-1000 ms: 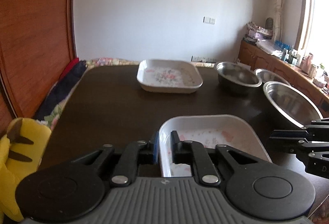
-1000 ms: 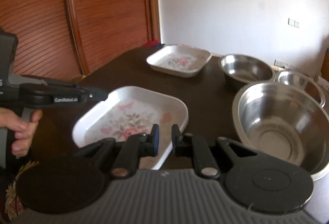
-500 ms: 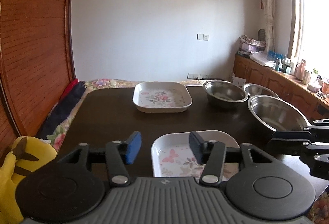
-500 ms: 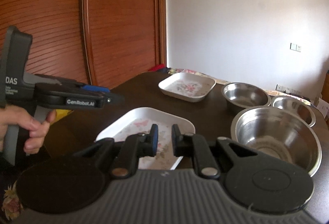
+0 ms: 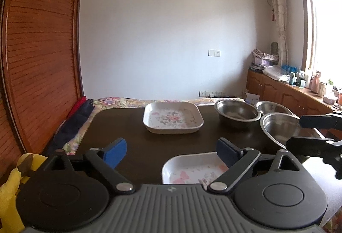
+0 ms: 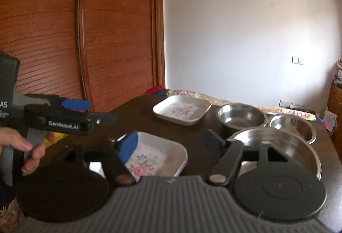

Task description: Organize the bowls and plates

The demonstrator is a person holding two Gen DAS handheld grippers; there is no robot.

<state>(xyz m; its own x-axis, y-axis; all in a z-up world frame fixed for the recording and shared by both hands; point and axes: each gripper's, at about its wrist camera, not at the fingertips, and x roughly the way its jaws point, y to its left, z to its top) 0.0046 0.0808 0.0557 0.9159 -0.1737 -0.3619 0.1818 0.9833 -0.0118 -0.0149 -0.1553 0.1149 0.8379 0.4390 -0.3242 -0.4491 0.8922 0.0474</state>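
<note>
A white floral square plate (image 5: 192, 169) lies at the near edge of the dark table (image 5: 132, 139); it also shows in the right wrist view (image 6: 158, 158). A second floral plate (image 5: 172, 120) lies further back (image 6: 181, 109). Three steel bowls stand at the right: a medium one (image 5: 237, 110), a small one (image 5: 273, 107) and a large one (image 5: 277, 128) (image 6: 284, 145). My left gripper (image 5: 171, 150) is open and empty above the near plate. My right gripper (image 6: 171, 143) is open and empty, raised over the near plate and the large bowl.
A wooden slatted wardrobe (image 5: 40, 51) stands left of the table. Floral bedding (image 5: 119, 101) lies behind the table. A cluttered wooden counter (image 5: 286, 85) runs along the right wall. A yellow thing (image 5: 12, 186) sits at the lower left.
My left gripper let go of the near plate's rim, opened wide and rose back. My right gripper has opened from shut and lifted. The near plate rests on the table.
</note>
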